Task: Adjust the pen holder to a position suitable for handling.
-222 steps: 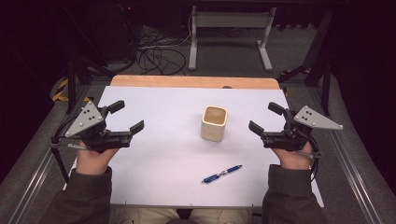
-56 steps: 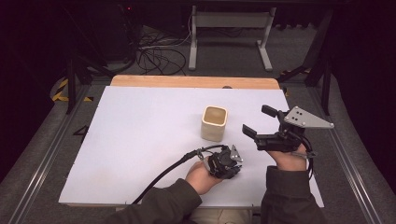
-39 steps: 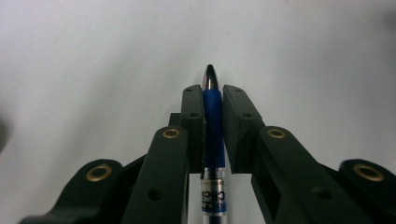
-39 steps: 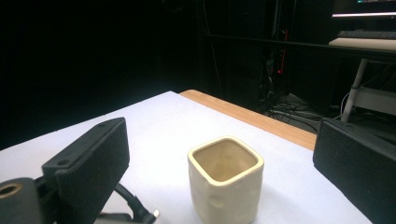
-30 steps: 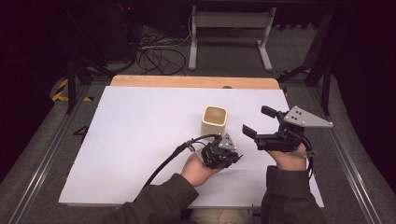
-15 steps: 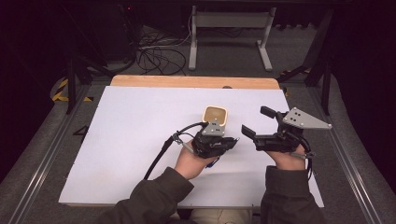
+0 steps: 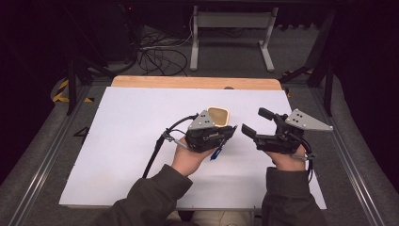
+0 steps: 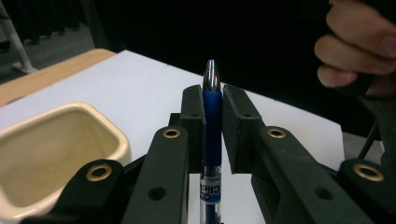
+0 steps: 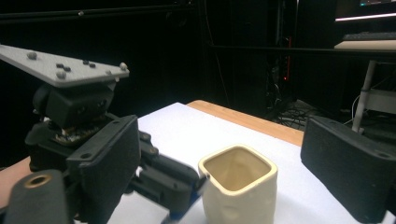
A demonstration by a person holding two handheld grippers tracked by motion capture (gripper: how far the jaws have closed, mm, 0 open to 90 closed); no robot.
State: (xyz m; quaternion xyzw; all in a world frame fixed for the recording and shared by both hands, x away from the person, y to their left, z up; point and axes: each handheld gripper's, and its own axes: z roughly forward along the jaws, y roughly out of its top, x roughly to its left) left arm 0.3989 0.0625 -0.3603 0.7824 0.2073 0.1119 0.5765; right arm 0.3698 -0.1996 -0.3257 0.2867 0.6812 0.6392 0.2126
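the work in hand looks like dropping the blue pen point(image 8: 212, 140) into the cream cup point(image 7: 219, 116), which stands upright on the white bench point(image 7: 117, 141) a little toward its far edge, about midway between the left and right edges. to do it well, i'd judge the pen should be tipped upright above the cup's square mouth, with its lower end inside the rim before any release, so it cannot catch the wall and nudge or topple the cup. a low, centred release should serve best.

the left tool point(image 7: 225, 136) is clamped on the pen: in the left gripper view both pads press the blue barrel, the silver tip standing out past the jaw ends, the cup just beside and below. the pen is clear of the bench.

the right tool point(image 7: 254, 123) hovers just right of the cup, holding nothing; its jaws stand wide apart and have just been closing a little, with the cup seen beyond them, untouched.
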